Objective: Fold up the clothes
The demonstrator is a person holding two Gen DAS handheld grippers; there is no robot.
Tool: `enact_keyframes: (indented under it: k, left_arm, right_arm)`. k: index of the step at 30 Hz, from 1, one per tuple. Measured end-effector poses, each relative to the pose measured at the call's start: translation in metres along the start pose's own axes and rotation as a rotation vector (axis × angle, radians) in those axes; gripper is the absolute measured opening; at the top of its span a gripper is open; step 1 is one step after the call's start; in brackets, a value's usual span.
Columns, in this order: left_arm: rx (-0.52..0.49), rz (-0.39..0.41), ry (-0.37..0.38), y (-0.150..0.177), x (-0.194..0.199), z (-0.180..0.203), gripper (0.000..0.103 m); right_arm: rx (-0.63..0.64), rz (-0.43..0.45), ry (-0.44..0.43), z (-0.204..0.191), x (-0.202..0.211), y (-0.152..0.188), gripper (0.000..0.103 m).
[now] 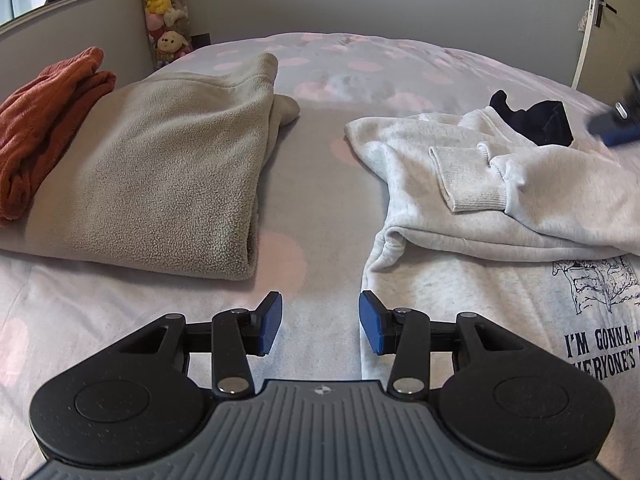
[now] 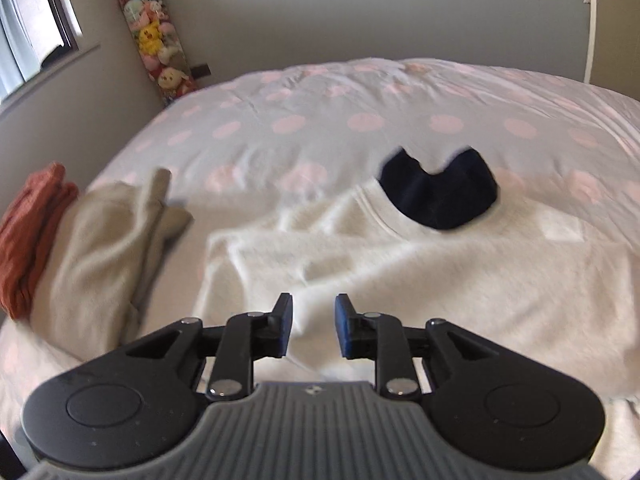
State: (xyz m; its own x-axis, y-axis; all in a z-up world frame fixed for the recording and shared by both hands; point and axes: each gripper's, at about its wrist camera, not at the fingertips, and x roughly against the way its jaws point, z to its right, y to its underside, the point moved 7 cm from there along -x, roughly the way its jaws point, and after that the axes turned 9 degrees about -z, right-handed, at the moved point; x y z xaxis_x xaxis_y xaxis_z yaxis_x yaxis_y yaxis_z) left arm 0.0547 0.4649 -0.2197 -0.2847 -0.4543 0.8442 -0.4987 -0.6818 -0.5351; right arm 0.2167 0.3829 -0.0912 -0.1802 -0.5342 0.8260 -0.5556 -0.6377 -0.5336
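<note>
Two tongs, our left gripper (image 1: 320, 328) and right gripper (image 2: 313, 326), are hovering parted and empty; the rumpled pale-grey printed sweatshirt (image 1: 500, 184) is sprawling at two o'clock from the left, directly beneath the right, running nine-to-three.

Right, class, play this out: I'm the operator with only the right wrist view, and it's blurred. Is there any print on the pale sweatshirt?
Observer: Yes, the pale sweatshirt has dark lettering starting "I'M GONNA" on its near part.
Operator: Where's a sleeve?
Observer: One ribbed cuff lies folded across the body.
Operator: And the left hand-held gripper?
Observer: The left hand-held gripper is open, over bare bedcover between the beige fleece and the sweatshirt.
</note>
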Motion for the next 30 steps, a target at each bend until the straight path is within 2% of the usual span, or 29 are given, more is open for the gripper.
enact_keyframes:
  k: [6,13,15,20,26,28,30]
  left_arm:
    - [-0.013,-0.011,-0.004,0.002,-0.001,0.003,0.041]
    - [-0.029,-0.033,-0.005,0.005,-0.006,0.005,0.041]
    - [-0.033,-0.043,-0.002,0.006,-0.008,0.006,0.041]
    - [-0.038,-0.062,0.002,0.009,-0.013,0.007,0.041]
    - [-0.036,-0.077,0.009,0.011,-0.019,0.008,0.041]
    - [-0.041,-0.078,0.009,0.011,-0.020,0.009,0.041]
    - [-0.042,-0.078,0.011,0.012,-0.020,0.009,0.041]
  right_arm:
    - [-0.059,-0.060,0.168,0.087,0.000,0.069,0.031]
    - [-0.018,-0.075,0.439,0.166,0.000,0.118,0.032]
    - [-0.002,-0.078,0.503,0.184,-0.001,0.129,0.036]
    - [0.043,-0.097,0.546,0.196,-0.016,0.134,0.039]
    - [0.027,-0.070,0.580,0.207,-0.022,0.119,0.039]
    - [0.009,-0.068,0.598,0.215,-0.022,0.114,0.035]
    - [-0.041,-0.082,0.601,0.226,-0.020,0.112,0.005]
